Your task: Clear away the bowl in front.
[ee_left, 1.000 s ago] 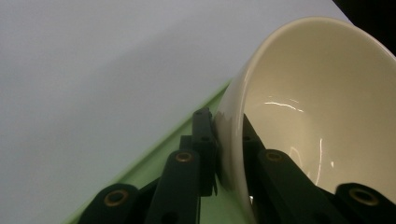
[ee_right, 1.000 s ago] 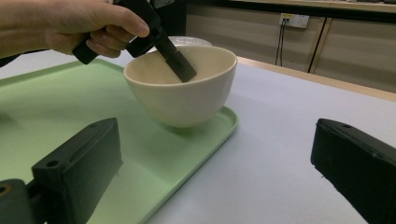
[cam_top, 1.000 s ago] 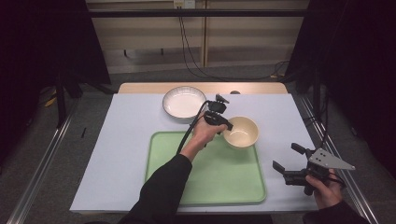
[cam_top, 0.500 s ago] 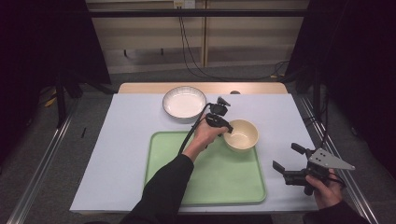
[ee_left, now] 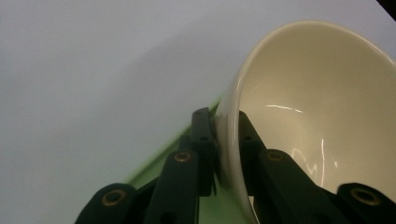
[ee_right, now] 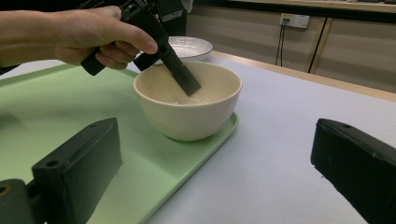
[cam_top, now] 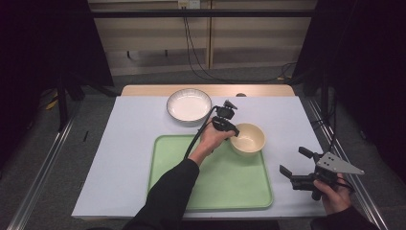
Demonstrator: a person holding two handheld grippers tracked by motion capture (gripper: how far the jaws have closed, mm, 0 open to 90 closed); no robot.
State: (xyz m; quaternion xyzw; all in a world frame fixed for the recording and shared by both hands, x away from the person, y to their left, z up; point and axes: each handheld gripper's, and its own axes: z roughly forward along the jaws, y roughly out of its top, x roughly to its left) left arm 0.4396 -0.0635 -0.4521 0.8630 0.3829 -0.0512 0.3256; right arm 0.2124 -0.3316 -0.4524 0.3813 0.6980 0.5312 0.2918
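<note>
At the green tray's (cam_top: 210, 187) far corner, the left gripper (cam_top: 229, 130) clamps the cream bowl's (cam_top: 247, 139) rim to place it; the right gripper (cam_top: 298, 165) waits, jaws apart.

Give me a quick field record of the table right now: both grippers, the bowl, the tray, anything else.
left gripper: shut on the cream bowl's rim, one finger inside, one outside
cream bowl: on the far right corner of the green tray
green tray: flat on the white table cover, bowl is its one load
right gripper: open, holding nothing, near the table's right edge, apart from the tray
white plate: beyond the tray, untouched
</note>
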